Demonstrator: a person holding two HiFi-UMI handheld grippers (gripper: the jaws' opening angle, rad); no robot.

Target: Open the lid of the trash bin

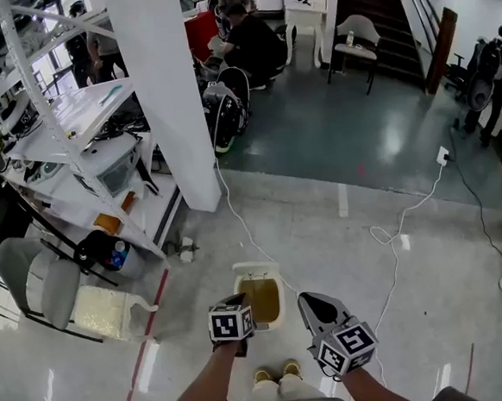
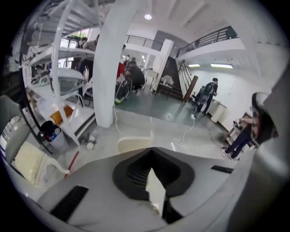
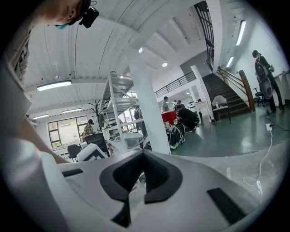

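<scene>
A small cream trash bin (image 1: 259, 283) stands on the floor just ahead of the person's feet. Its lid (image 1: 255, 271) is tipped up at the far side and the brownish inside shows. In the left gripper view the bin (image 2: 133, 144) lies just beyond the jaw tips. My left gripper (image 1: 239, 302) hangs at the bin's near left rim, jaws shut, with only a cream sliver showing through their slit (image 2: 152, 149). My right gripper (image 1: 309, 299) hovers to the right of the bin, shut, and points up toward the room (image 3: 144, 153); the bin is out of that view.
A white pillar (image 1: 169, 98) and white shelving (image 1: 82, 148) stand to the left. A grey chair (image 1: 41, 281) and a cream cushion (image 1: 100, 311) sit at near left. A white cable (image 1: 392, 227) trails across the floor. People sit and stand at the back.
</scene>
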